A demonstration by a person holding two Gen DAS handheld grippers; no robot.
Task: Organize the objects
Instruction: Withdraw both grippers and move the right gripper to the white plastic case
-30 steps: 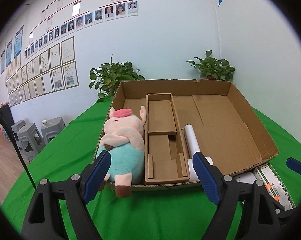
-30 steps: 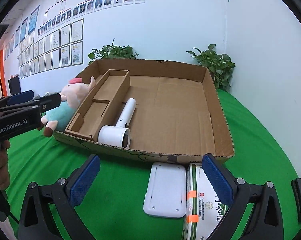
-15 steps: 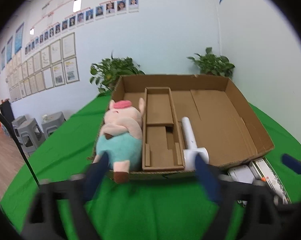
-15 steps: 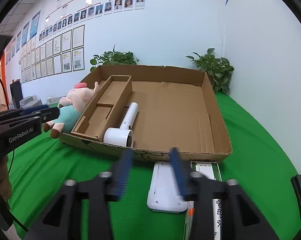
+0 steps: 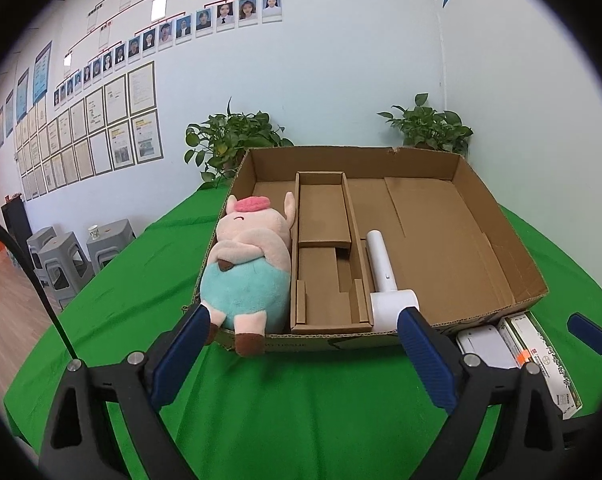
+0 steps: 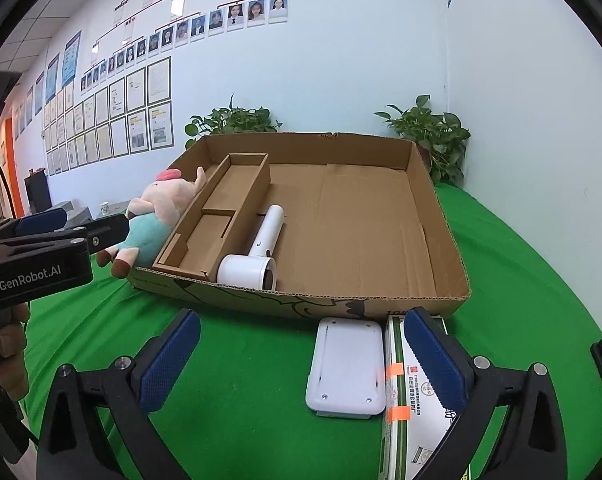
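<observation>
- A shallow cardboard box [image 6: 441, 240] sits on a table covered in green cloth [image 6: 241, 380], with a narrow cardboard divider tray [image 6: 217, 216] inside it along its left part.
- A plush pig [image 5: 249, 264] in a teal outfit lies in the slot between the box's left wall and the divider tray, its feet hanging over the front rim.
- A white hair dryer [image 6: 257, 248] lies inside the box just right of the divider, barrel toward the front wall.
- Outside the box, right against its front wall, a flat white device [image 6: 347, 368] lies on the cloth, and a green-and-white carton [image 6: 409, 412] with orange tape lies touching its right side.
- The left gripper [image 5: 301, 356] hangs in front of the box, fingers spread wide and holding nothing.
- The right gripper [image 6: 301, 360] hovers low over the cloth, its jaws opening to a wide spread with nothing pressed between them; the white device lies below the gap, and the right finger overlaps the carton in the right wrist view.
- A person's hand [image 6: 9, 356] grips the left gripper's handle.
- Two potted plants [image 5: 233, 140] stand behind the box against the wall.
</observation>
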